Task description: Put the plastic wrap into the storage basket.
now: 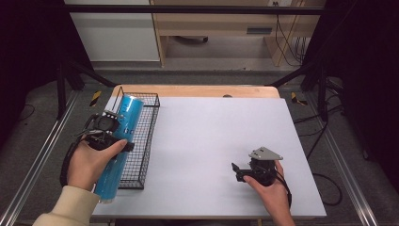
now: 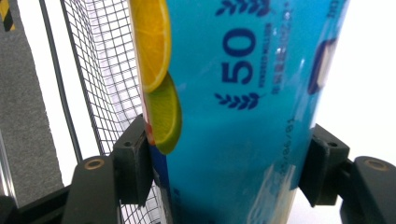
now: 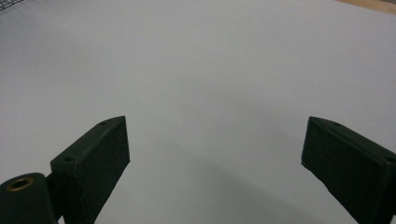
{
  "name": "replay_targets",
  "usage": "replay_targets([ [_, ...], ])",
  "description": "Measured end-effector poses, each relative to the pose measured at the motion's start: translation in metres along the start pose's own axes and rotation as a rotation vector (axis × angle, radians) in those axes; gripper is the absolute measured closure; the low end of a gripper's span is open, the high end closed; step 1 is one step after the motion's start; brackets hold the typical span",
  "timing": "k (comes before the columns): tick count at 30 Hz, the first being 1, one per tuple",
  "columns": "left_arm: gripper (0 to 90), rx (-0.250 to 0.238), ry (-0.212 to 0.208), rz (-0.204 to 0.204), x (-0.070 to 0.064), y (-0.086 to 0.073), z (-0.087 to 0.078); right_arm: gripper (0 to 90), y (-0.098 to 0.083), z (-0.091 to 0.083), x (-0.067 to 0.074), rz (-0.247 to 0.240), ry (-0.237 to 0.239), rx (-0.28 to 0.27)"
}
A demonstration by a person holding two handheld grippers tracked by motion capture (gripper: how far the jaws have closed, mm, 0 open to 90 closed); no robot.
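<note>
Over the wire basket (image 1: 147, 136), left tool (image 2: 229, 163) grips blue canister (image 1: 118, 141) — right tool (image 3: 215, 154) wide, unladen.

The tall blue can (image 2: 243, 116) has orange and green fruit slices and a dark blue "50". The wire basket (image 1: 141, 141) is black. The table sheet (image 1: 211, 141) is white.

Blue can (image 2: 243, 116): tall cylinder, glossy blue label printed with "50", leaf sprigs, an orange slice and a lime slice. It lies lengthwise between the left gripper (image 2: 229, 170) jaws, one pad touching each side, and runs up and away from them. Black wire basket (image 2: 105, 79): beside the can, beyond the jaw on the citrus-print side, mesh wall just behind the can.
</note>
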State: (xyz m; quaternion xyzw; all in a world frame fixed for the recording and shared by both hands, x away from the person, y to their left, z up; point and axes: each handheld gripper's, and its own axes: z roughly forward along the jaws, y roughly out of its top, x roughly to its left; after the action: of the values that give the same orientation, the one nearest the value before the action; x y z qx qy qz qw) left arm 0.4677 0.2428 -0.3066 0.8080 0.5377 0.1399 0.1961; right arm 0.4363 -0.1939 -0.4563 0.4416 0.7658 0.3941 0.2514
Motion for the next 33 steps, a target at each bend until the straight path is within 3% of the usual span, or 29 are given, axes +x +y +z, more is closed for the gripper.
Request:
replay_targets([
  [14, 32.0, 0.003, -0.004, -0.050, 0.012, -0.003, 0.011, 8.1, 0.000, 0.000, 0.000, 0.007, 0.007, 0.005],
  [33, 32.0, 0.042, 0.015, -0.074, 0.020, -0.003, 0.023, 8.2, 0.000, 0.000, -0.001, 0.007, 0.016, 0.002],
])
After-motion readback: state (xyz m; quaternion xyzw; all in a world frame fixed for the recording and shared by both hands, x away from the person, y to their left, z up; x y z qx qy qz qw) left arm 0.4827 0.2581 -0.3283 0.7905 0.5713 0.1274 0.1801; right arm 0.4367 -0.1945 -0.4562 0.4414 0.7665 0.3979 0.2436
